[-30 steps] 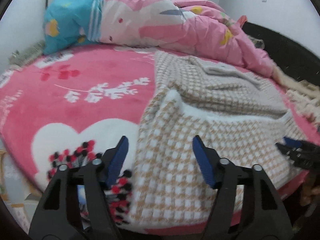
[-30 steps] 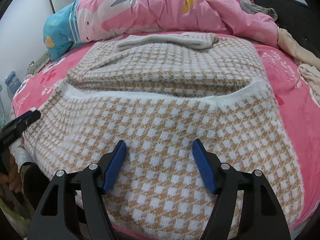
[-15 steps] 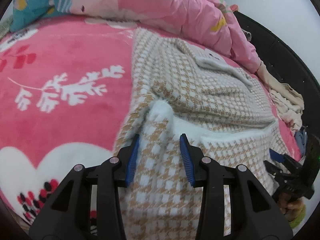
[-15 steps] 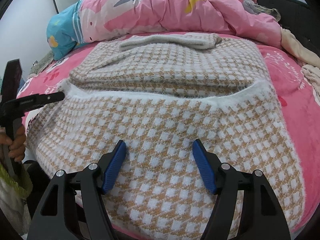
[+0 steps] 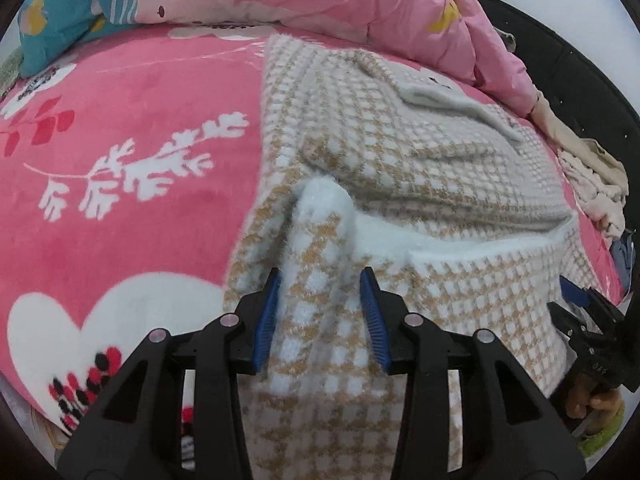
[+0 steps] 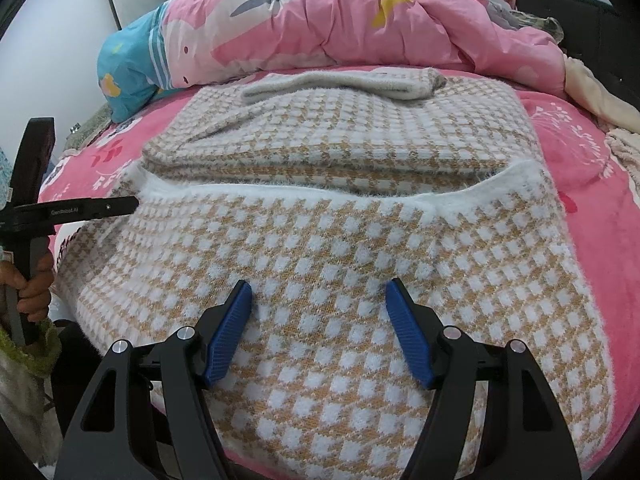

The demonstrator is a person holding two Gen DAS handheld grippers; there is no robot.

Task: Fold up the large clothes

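Gripping a bunched ridge of the checked sweater [image 5: 420, 208] at its near left corner, the left gripper [image 5: 320, 312] pinches the fabric. The right gripper [image 6: 320, 328] hovers open over the sweater spread on the pink bed [image 5: 132, 200]. Lifting should keep both layers pinched.

Black grippers [image 6: 318, 330] with ribbed blue fingers [image 6: 228, 334] and silver screws.
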